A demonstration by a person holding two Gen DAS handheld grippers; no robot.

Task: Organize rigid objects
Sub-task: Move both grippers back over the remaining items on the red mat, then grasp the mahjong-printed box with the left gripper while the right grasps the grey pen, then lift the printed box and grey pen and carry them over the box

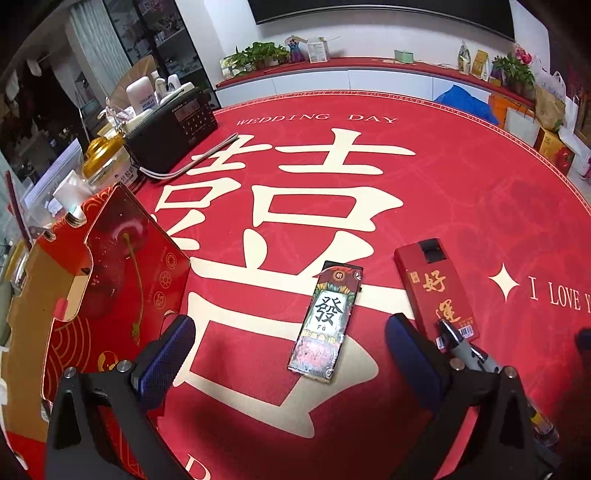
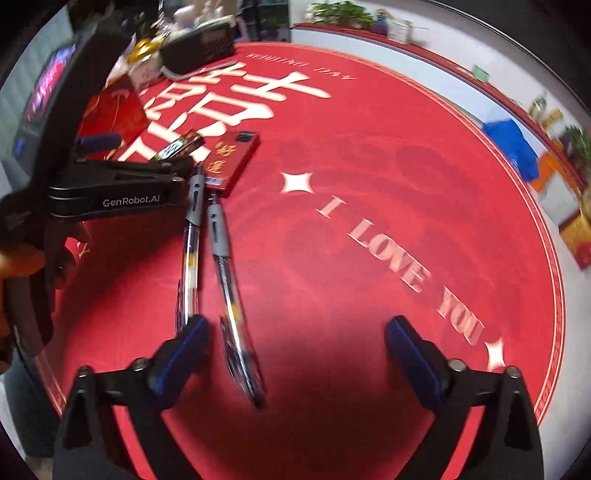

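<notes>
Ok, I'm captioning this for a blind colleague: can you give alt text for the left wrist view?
The open left gripper hovers over a red wedding tablecloth, with a mahjong-patterned flat box lying between its fingers and a red flat box just right. An open red gift box stands at left, a black radio behind it.

A round table [image 1: 461, 177] is covered by a red cloth, backed by a white wall [image 1: 221, 22], a low white cabinet [image 1: 369, 79] lined with potted plants [image 1: 258, 53], and glass shelving [image 1: 162, 40].
</notes>
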